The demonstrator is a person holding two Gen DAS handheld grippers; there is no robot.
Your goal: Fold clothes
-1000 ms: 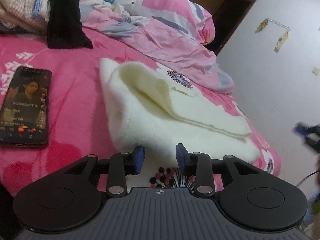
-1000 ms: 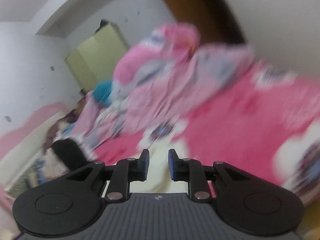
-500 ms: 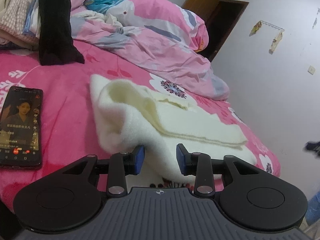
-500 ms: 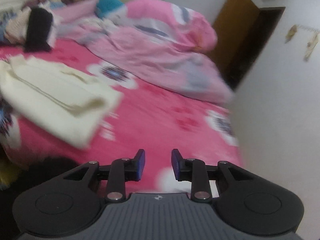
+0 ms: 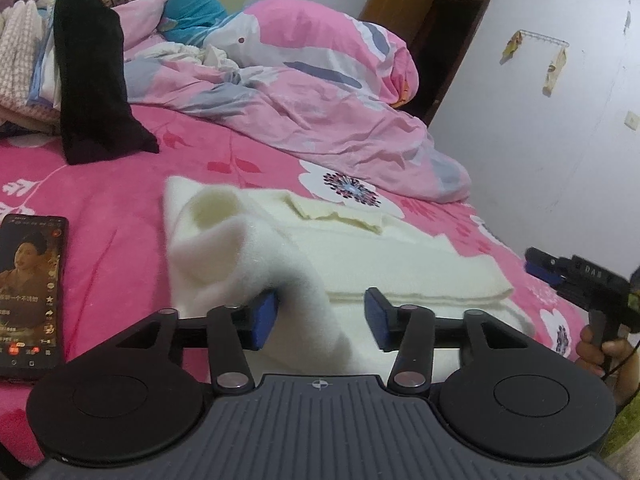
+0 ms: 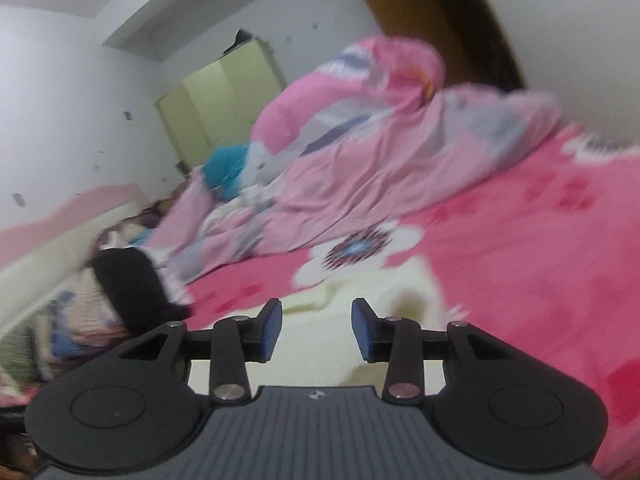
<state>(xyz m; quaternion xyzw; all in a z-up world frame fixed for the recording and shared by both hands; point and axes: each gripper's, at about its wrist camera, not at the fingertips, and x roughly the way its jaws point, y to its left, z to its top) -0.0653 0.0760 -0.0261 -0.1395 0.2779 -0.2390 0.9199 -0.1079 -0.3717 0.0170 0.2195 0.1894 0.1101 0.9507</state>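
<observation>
At lower centre, the left gripper (image 5: 320,318) is seen opening, a fold of the cream garment (image 5: 400,268) lying loose between its jaws. The right gripper (image 6: 316,330) is likewise opening, nothing grasped, above the garment.

My bed (image 5: 120,184) lay ahead, pink and flowered. On it, a cream garment (image 5: 360,256) sat right before my left gripper (image 5: 320,316), a phone (image 5: 30,296) to its left, a black cloth (image 5: 94,92) and a quilt (image 5: 312,92) beyond.

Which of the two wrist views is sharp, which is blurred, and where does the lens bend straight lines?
Left wrist view: sharp; the phone screen and cream garment read clearly, while the door frame bows. Right wrist view: motion-smeared quilt, only the right gripper crisp.
</observation>
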